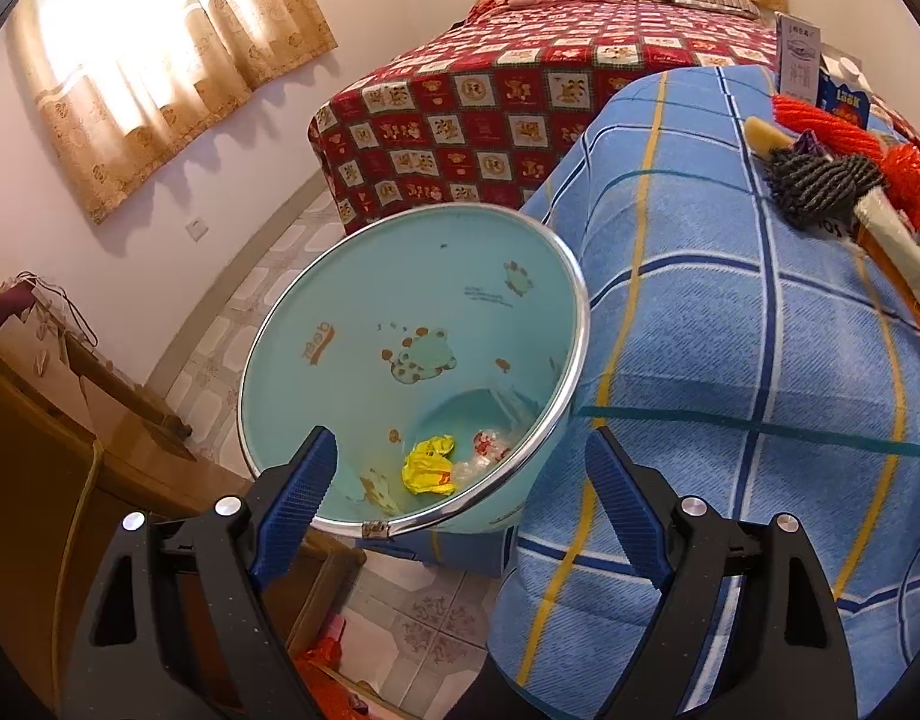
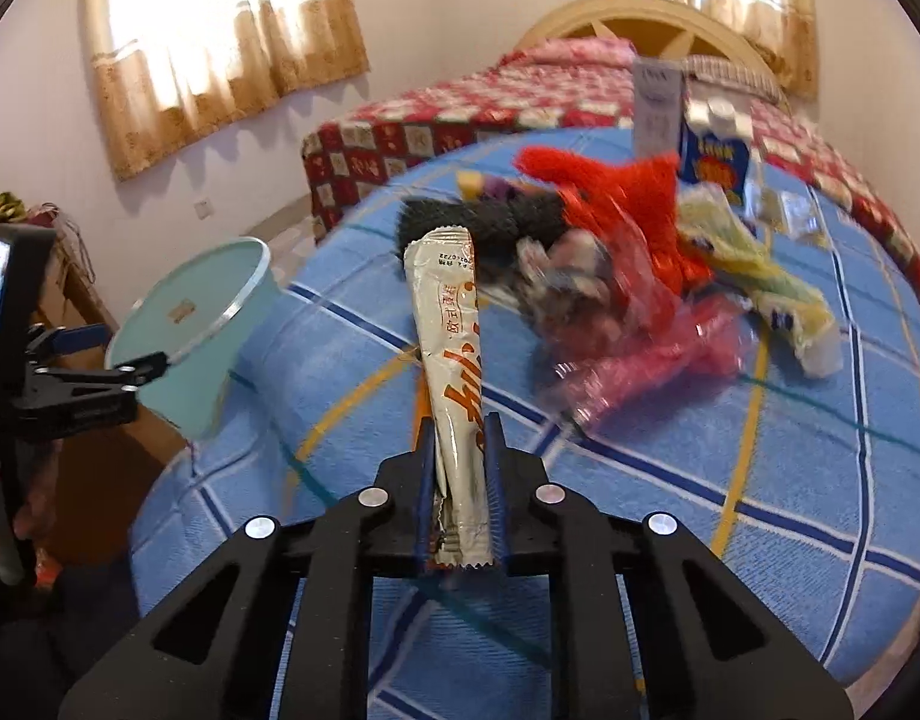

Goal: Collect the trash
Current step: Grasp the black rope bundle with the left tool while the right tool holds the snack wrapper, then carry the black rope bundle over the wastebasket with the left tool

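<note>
A light blue bin (image 1: 411, 324) stands beside the table covered in a blue checked cloth (image 1: 730, 360); it also shows in the right wrist view (image 2: 183, 324). Inside it lie a crumpled yellow wrapper (image 1: 426, 465) and a clear red-printed wrapper (image 1: 490, 447). My left gripper (image 1: 460, 468) is open and empty, just above the bin's near rim. My right gripper (image 2: 458, 426) is shut on a long beige snack wrapper (image 2: 453, 348), held above the table. The left gripper (image 2: 129, 360) shows at the bin in the right wrist view.
On the table lie red yarn (image 2: 628, 204), dark grey yarn (image 2: 484, 222), pink and clear wrappers (image 2: 652, 360), a yellowish wrapper (image 2: 766, 288) and a blue carton (image 2: 715, 165). A bed with a red quilt (image 1: 490, 120) stands behind. A wooden cabinet (image 1: 51, 438) is on the left.
</note>
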Demonstrator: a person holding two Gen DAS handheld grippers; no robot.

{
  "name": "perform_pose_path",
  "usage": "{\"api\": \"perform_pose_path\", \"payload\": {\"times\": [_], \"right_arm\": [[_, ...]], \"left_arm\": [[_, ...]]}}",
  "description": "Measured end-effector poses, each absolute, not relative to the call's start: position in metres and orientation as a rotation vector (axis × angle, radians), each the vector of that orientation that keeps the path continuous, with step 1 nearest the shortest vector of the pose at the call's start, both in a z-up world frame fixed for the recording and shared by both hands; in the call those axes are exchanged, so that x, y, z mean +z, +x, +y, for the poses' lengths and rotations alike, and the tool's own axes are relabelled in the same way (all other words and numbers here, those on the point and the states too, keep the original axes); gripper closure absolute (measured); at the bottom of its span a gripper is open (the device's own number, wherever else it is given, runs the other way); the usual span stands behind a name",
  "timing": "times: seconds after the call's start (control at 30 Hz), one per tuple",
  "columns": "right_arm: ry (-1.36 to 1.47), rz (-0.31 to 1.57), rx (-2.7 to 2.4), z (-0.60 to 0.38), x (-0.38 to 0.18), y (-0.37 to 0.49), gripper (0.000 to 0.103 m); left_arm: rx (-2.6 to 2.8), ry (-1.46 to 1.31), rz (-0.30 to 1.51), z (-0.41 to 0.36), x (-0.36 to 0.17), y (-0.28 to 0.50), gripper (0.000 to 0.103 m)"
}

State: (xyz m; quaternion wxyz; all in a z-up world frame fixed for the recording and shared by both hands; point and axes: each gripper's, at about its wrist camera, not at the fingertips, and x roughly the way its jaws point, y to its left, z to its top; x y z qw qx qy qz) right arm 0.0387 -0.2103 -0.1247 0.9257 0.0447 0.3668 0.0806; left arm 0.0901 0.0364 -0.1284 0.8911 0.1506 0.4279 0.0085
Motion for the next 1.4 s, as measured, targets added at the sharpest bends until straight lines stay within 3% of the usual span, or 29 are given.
{"api": "perform_pose_path", "payload": {"times": [0.37, 0.97, 1.0, 1.07, 1.1, 1.13, 1.23, 1.4], "right_arm": [[0.194, 0.563, 0.018, -0.283, -0.064, 0.023, 0.088], [0.291, 0.608, -0.217, -0.391, -0.108, 0.032, 0.088], [0.292, 0.61, -0.213, -0.392, -0.11, 0.032, 0.088], [0.289, 0.608, -0.208, -0.389, -0.111, 0.033, 0.088], [0.285, 0.606, -0.205, -0.387, -0.11, 0.033, 0.088], [0.281, 0.604, -0.204, -0.385, -0.109, 0.032, 0.088], [0.276, 0.596, -0.191, -0.378, -0.105, 0.032, 0.088], [0.258, 0.579, -0.163, -0.363, -0.095, 0.031, 0.088]], "left_arm": [[-0.09, 0.312, 0.83, -0.03, -0.109, 0.11, 0.02], [-0.26, 0.364, 0.844, -0.148, -0.132, 0.164, 0.021], [-0.268, 0.364, 0.855, -0.15, -0.134, 0.166, 0.025], [-0.294, 0.358, 0.871, -0.153, -0.137, 0.168, 0.05], [-0.302, 0.361, 0.872, -0.154, -0.137, 0.168, 0.071], [-0.316, 0.357, 0.877, -0.154, -0.137, 0.168, 0.085], [-0.323, 0.351, 0.868, -0.149, -0.132, 0.164, 0.092], [-0.323, 0.34, 0.831, -0.129, -0.114, 0.15, 0.093]]}}
